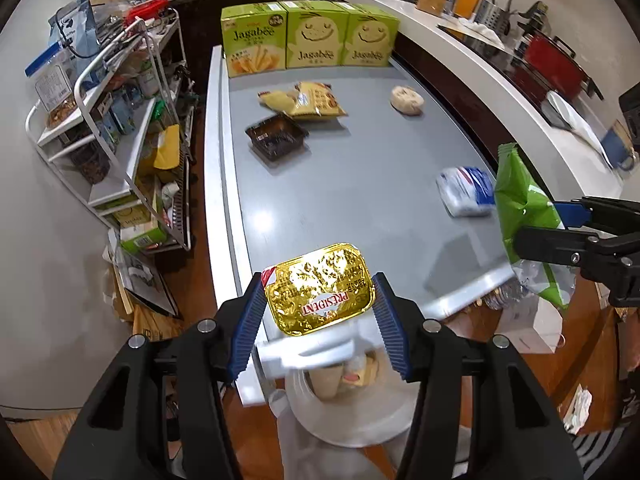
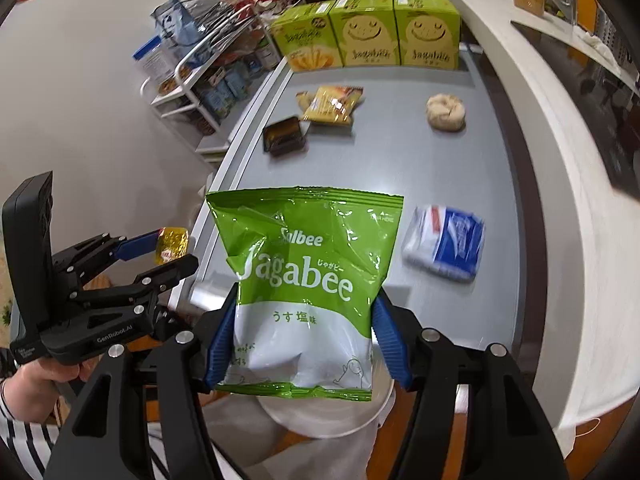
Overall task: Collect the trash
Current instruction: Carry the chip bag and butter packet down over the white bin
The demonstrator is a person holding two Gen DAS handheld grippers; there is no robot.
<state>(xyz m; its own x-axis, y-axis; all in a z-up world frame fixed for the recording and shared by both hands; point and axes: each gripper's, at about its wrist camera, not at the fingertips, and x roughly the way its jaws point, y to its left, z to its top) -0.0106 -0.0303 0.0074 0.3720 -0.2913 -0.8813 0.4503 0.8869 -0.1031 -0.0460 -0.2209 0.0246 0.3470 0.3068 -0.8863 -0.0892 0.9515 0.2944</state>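
Your left tongs (image 1: 320, 304) clamped on gold President butter tub (image 1: 320, 288), near table (image 1: 360, 184) edge, above white bin (image 1: 352, 412). Your right tongs (image 2: 304, 336) clamped on green Jagabee bag (image 2: 304, 280), just right of it.

Three Jagabee boxes (image 1: 310, 38) lined up at the far end of the worktop (image 1: 360, 184), straight ahead of the claws. Cluttered white rack (image 1: 116, 128) off to the left, red pot (image 1: 554, 66) on the right-hand counter.

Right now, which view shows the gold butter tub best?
Left wrist. The butter tub sits centred and close between the left hand-held gripper's fingers, its foil lid and PRESIDENT print readable. The right wrist view shows it only small and side-on at the far left, partly hidden by that gripper's fingers.
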